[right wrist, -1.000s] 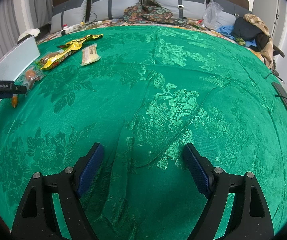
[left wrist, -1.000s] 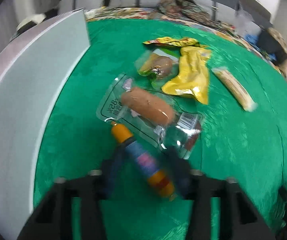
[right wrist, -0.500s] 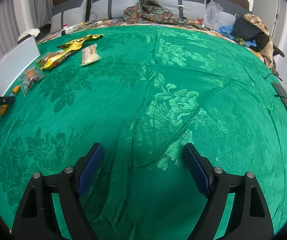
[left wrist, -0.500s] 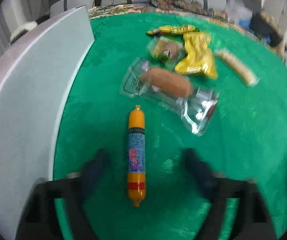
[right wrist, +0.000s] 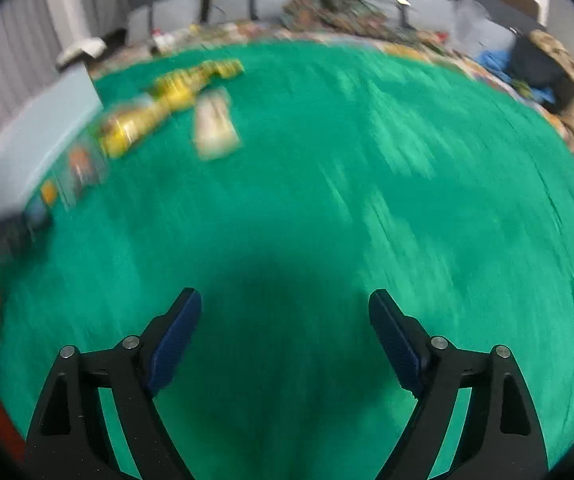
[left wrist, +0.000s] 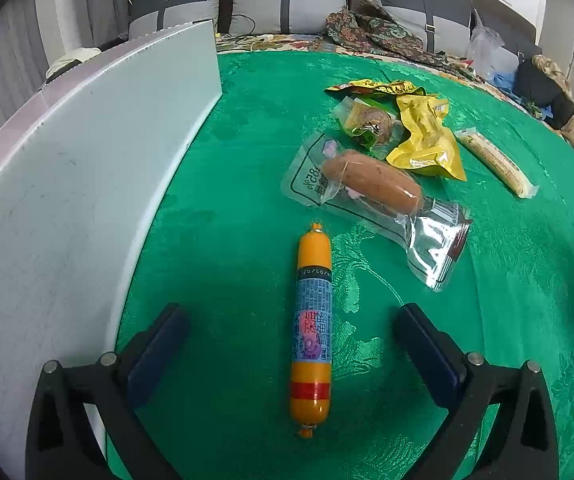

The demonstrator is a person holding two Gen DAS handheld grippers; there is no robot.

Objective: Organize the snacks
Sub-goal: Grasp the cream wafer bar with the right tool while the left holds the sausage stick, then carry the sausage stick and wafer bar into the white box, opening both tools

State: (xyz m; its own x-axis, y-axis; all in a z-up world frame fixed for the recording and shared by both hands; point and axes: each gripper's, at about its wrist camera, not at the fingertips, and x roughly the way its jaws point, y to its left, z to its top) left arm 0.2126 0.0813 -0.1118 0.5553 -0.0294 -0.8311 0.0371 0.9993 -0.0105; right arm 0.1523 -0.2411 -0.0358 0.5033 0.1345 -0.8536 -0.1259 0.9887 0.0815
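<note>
An orange sausage stick with a blue label lies on the green cloth, lengthwise between the open fingers of my left gripper; nothing grips it. Beyond it lie a clear-packed sausage, a round snack in a green pack, yellow packs and a pale bar. A white box stands along the left. My right gripper is open and empty over bare cloth; its view is blurred, with the snacks far left.
The green patterned cloth covers the whole table. Grey cushions, patterned fabric and bags lie behind the far edge. In the right wrist view a dark blurred shape sits at the left edge.
My left gripper let go of the sausage stick, opened wide and drew back; the stick now lies straight on the cloth. My right gripper has begun to move fast, blurring its view.
</note>
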